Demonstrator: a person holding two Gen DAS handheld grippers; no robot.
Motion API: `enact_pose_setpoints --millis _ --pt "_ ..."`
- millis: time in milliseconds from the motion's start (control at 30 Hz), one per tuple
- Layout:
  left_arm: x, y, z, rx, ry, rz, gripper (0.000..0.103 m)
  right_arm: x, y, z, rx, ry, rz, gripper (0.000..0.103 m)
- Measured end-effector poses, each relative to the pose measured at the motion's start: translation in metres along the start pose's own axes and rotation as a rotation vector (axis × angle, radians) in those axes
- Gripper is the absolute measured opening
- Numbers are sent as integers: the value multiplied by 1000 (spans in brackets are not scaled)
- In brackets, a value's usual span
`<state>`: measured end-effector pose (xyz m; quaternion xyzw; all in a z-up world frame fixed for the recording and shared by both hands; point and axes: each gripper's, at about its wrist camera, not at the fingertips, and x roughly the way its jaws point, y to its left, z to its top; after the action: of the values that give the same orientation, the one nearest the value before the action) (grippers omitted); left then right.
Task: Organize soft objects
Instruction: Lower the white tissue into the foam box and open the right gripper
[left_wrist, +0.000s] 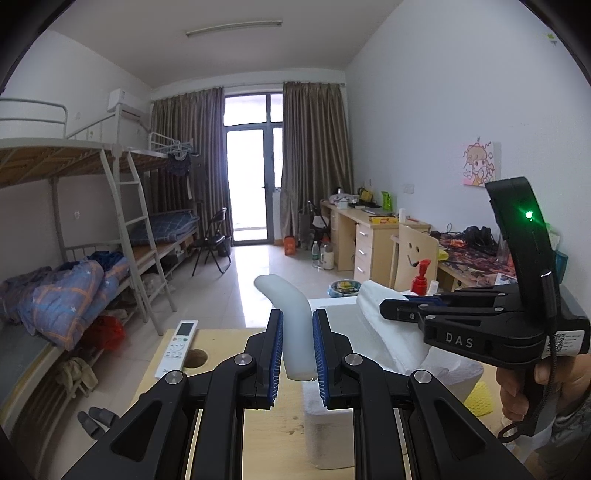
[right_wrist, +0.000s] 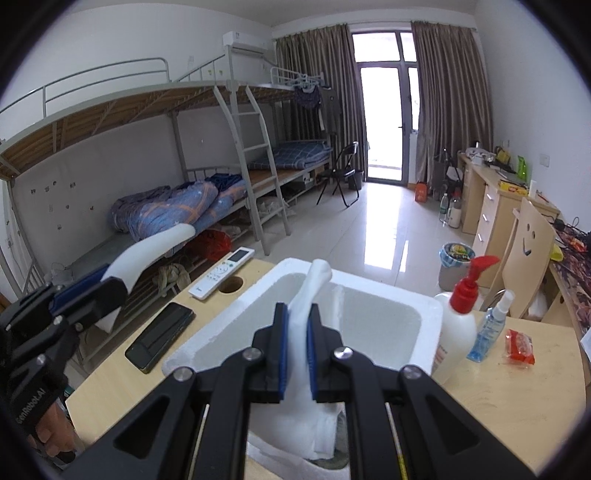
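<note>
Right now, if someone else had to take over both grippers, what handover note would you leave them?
Left gripper: shut on a curved white foam strip, held up in the air to the left of the foam box.
Right gripper: shut on a white folded sheet, held over the box's open cavity.
Box sits on the wooden table; white padding already lies at its near end.
Done: both soft pieces picked up.
Left: probably lower the sheet into the box and release, then bring the strip over and place it too.
</note>
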<state>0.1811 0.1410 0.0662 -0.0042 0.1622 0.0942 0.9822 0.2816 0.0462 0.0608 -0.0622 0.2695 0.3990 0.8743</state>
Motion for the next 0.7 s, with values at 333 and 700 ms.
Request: enact_pose_setpoints --millis 333,700 --pt "3 -3 1 5 12 10 17 13 0 -4 1 44 14 69" --pt "5 1 3 3 25 -1 17 2 0 -6 -18 38 -15 89"
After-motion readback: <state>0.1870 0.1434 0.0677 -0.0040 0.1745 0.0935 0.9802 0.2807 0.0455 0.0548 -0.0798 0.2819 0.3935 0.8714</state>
